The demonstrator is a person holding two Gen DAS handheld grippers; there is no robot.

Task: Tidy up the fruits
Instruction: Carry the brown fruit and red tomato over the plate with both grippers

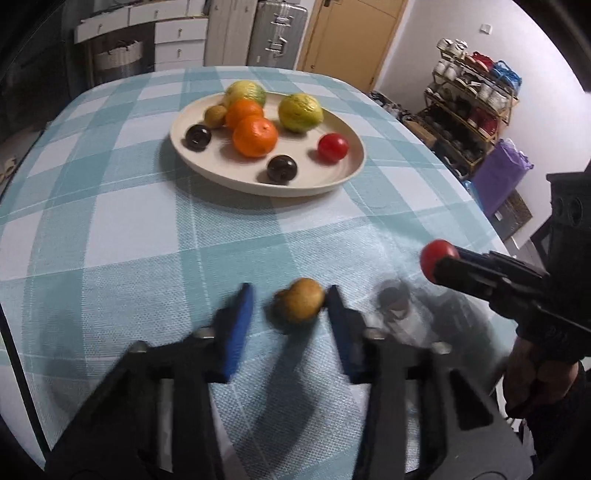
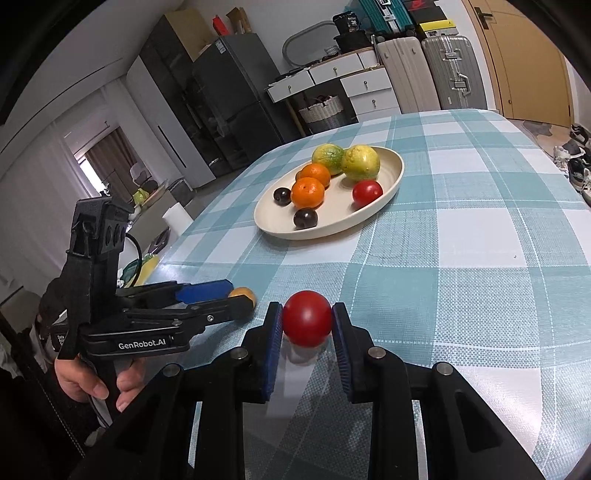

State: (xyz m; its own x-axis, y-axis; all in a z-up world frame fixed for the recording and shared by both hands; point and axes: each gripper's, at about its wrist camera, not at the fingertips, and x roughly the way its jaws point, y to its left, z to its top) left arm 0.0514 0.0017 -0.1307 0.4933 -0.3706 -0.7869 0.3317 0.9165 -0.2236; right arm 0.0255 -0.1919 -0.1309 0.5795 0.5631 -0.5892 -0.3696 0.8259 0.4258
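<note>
Two grips needed care: your right gripper (image 2: 307,319) pinched the red fruit (image 2: 307,318), left gripper (image 1: 290,306) jaws spread around the kiwi (image 1: 299,305), so you should have centred before squeezing.

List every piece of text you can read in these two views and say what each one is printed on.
"GenRobot.AI" in white letters on the black body of the left gripper, seen from the right wrist view.
A small white label at that gripper's rear end: too small and cut off to read.
Print on the dark box on top of the dresser: too blurred to read.
Left wrist view: no legible text.
</note>
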